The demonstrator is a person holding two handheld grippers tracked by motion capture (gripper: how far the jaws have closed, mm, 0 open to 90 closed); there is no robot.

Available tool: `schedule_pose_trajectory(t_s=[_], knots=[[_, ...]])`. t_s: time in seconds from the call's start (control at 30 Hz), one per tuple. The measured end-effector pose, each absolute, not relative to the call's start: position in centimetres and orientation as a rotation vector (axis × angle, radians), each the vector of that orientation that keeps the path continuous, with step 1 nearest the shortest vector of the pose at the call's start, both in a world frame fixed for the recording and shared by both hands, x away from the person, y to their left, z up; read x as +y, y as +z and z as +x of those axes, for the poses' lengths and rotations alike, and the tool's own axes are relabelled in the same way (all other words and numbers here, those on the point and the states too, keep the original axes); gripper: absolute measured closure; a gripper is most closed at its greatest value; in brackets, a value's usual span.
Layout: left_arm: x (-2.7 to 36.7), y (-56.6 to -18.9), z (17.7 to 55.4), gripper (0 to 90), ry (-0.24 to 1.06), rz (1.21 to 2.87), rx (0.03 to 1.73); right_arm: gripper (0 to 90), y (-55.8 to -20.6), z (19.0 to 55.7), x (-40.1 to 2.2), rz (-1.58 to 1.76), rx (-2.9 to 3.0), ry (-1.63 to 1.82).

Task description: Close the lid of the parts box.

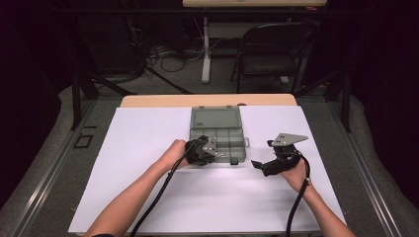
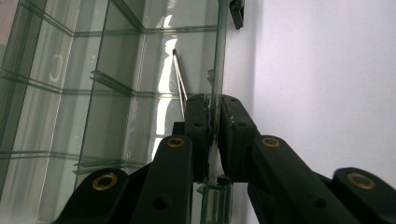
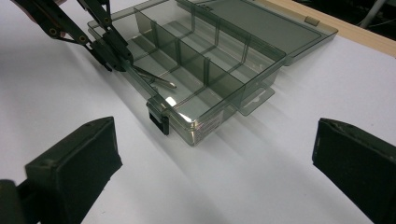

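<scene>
On the white table lies the open compartment box, near its far middle. The left tongs are pinched tight on the box's near wall, beside a thin metal rod inside. The right tongs gape wide, empty, just beside the box.

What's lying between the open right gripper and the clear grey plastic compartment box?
Nothing: bare white table surface separates the right gripper from the clear grey plastic compartment box, seen in the right gripper view.
</scene>
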State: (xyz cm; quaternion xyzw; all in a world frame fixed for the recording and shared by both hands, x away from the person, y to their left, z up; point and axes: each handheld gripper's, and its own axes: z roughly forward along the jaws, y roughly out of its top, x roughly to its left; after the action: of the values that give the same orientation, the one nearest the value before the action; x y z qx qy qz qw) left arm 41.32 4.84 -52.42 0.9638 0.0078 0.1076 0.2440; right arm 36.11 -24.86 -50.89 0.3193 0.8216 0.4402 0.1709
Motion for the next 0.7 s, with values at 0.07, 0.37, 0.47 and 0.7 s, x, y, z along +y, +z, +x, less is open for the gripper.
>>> schedule_pose_trajectory(t_s=[0.07, 0.37, 0.47, 0.7], knots=[[4.9, -52.4, 41.4, 83.2, 0.284, 2.634, 0.009, 0.0, -50.9, 36.0, -24.9, 0.908, 2.333, 1.244], [5.0, -52.5, 41.5, 84.9, 0.281, 2.631, -0.037, 0.0, -50.5, 36.5, -24.5, 0.898, 2.312, 1.200], [4.9, -52.5, 41.5, 85.2, 0.288, 2.635, -0.060, 0.0, -50.1, 36.9, -24.2, 0.903, 2.305, 1.175], [5.0, -52.5, 41.6, 85.8, 0.277, 2.629, -0.087, 0.0, -49.7, 38.6, -23.4, 0.910, 2.319, 1.137]])
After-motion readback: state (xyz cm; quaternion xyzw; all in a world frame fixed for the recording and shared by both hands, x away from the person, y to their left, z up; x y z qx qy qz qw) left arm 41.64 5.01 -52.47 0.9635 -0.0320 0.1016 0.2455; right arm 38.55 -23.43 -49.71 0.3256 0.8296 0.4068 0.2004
